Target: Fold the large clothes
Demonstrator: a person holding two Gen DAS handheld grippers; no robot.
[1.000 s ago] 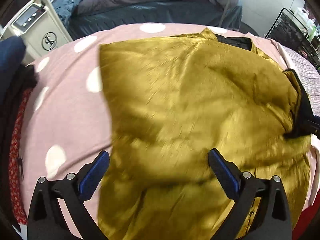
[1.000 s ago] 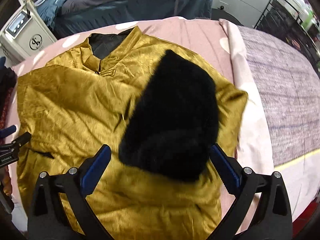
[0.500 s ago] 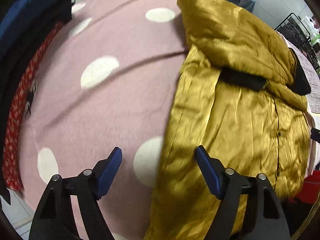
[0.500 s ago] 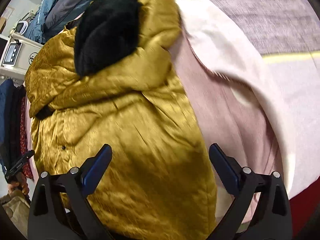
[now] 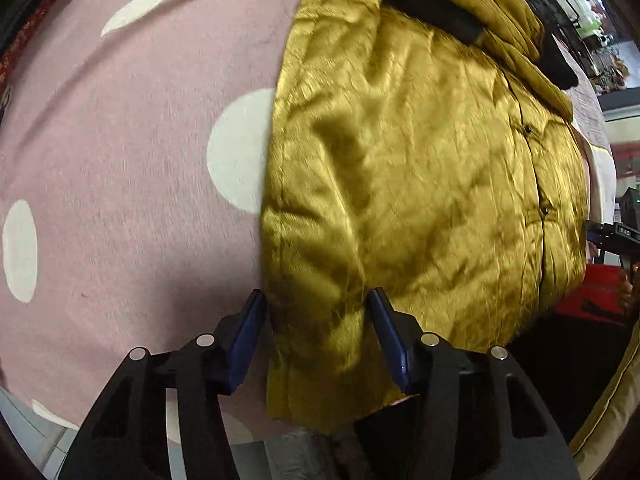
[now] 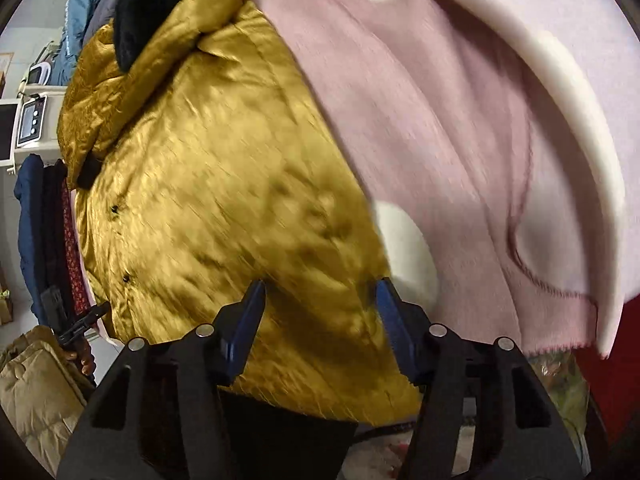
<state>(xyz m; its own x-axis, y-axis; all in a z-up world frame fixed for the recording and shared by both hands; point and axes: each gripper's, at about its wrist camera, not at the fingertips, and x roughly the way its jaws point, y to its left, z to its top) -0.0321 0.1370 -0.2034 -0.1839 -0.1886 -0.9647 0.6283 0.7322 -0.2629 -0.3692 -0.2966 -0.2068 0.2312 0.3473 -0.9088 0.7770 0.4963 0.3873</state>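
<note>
A shiny gold jacket with black fur lining lies on a pink blanket with white dots. Its sleeves are folded in over the front. My left gripper is open, its blue pads either side of the jacket's lower left hem corner. In the right wrist view the jacket fills the left half, with black fur at the top. My right gripper is open and straddles the lower right hem corner. The fabric sits between the pads, not pinched.
The pink blanket has a thick white folded edge at right. A white machine and dark hanging clothes stand at left. A tan quilted item lies low left. The other gripper shows at the left view's right edge.
Both grippers have dropped from above the jacket's middle down to its bottom hem corners. Both have narrowed their opening around the hem.
</note>
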